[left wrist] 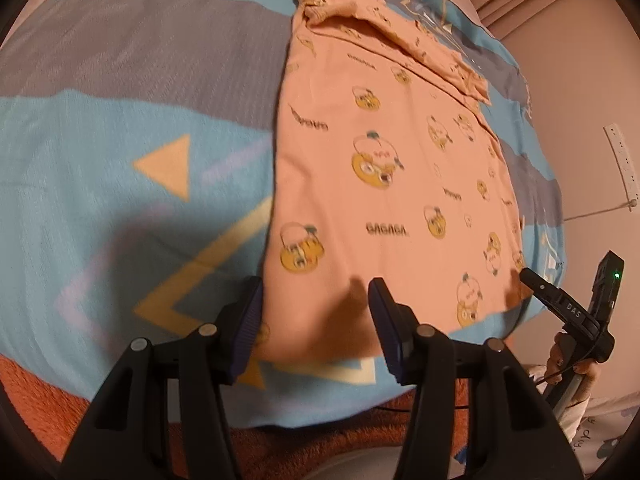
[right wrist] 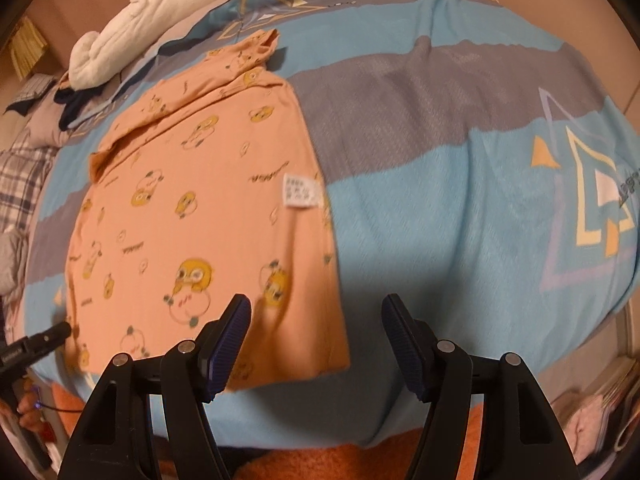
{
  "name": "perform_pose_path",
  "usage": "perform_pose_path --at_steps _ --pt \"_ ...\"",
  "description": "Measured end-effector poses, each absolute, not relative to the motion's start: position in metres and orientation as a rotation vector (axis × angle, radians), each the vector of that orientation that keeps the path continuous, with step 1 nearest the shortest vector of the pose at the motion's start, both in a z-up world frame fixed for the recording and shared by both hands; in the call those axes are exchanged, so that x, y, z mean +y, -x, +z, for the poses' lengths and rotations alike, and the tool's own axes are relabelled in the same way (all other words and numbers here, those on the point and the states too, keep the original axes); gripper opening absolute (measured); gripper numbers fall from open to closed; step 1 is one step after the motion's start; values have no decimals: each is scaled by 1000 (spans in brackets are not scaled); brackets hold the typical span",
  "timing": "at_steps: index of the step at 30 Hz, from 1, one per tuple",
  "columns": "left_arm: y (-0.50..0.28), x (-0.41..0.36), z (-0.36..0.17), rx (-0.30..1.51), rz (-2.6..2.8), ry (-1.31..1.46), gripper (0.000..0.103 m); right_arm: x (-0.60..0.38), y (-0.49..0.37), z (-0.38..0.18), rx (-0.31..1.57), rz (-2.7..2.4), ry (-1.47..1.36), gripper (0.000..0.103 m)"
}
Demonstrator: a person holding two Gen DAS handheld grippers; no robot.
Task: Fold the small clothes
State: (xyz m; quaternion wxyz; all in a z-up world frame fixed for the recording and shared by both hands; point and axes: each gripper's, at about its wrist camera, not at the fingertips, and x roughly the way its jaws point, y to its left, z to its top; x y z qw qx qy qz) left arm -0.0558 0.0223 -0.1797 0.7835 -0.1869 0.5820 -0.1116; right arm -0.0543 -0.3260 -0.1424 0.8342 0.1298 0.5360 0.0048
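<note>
Both tongs hang over the near edge of the bed, pointing steeply down, each about half open with nothing gripped. Left tongs point(left wrist: 316, 320) straddle the near left corner of the shirt point(left wrist: 384, 184): the left finger sits at the shirt's left edge over the quilt point(left wrist: 100, 184), the right finger over the peach cloth near its hem. Whether the pads touch the fabric cannot be told. Right tongs point(right wrist: 316, 340) stand at the near right corner of the shirt point(right wrist: 200, 208): the left finger is over the cloth, the right finger over bare blue quilt point(right wrist: 440, 220) just beside the shirt's right edge.

From both tongs the shirt stretches away, lying flat on the quilt, one sleeve folded across its far end. A white label point(right wrist: 302, 190) shows near its right edge, ahead of the right tongs. White cloth point(right wrist: 140, 36) lies well beyond, at the far left.
</note>
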Motion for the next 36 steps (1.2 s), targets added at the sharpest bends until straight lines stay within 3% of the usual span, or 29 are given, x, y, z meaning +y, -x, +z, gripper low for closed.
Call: perform_pose_path --at_steps 7,19,27,32,34,36 --pt "65 16 -183 1280 -299 461 52 -320 64 -148 1144 34 -280 67" --pt "68 6 -187 1289 -309 458 42 -313 70 -152 1144 73 -268 64" --pt "67 9 -189 1285 -292 453 20 -311 69 -156 1141 99 -258 59" --pt "67 11 -188 1276 -277 450 11 -309 64 -155 1133 128 -258 35" --pt "66 12 -187 1275 -274 463 10 -309 62 -154 1130 140 -267 19" --pt "65 12 -184 1275 -272 471 9 -310 62 -152 1119 139 -270 13"
